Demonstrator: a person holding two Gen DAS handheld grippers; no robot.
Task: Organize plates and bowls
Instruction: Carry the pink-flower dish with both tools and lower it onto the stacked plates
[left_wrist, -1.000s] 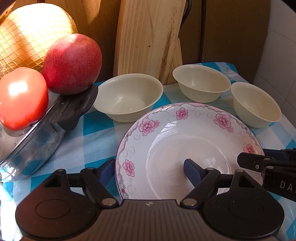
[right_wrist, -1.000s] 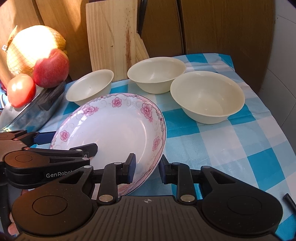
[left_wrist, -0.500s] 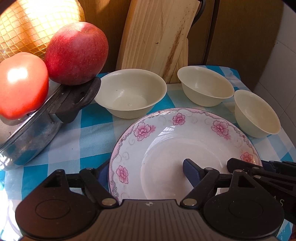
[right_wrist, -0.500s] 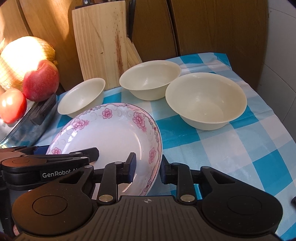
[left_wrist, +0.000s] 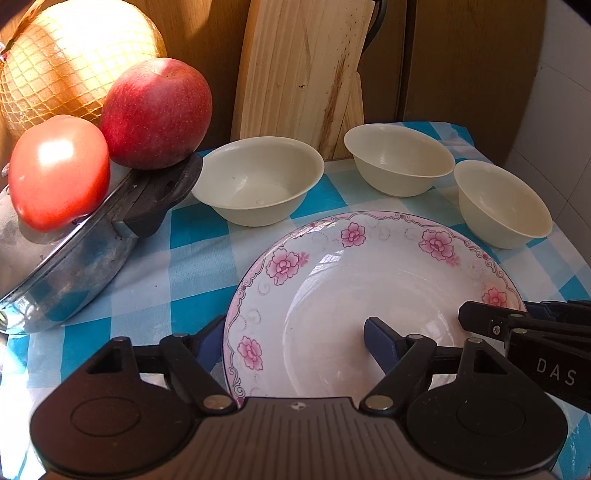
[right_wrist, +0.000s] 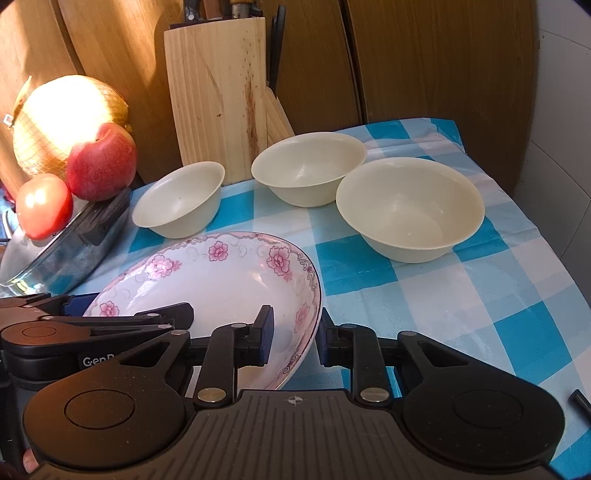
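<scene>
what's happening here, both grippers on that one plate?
Yes. A person works two handheld grippers on the floral plate. The right gripper straddles its rim, jaws closing. The left gripper brackets the opposite edge, wide open, not pinching. Three cream bowls sit separately behind, unstacked.

A red apple (left_wrist: 157, 112), a tomato (left_wrist: 59, 170) and a netted melon (left_wrist: 74, 62) sit on a tilted pan (left_wrist: 74, 254).

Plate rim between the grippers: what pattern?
Pink flowers with thin scrollwork on the white plate; clearest in the left wrist view.
</scene>
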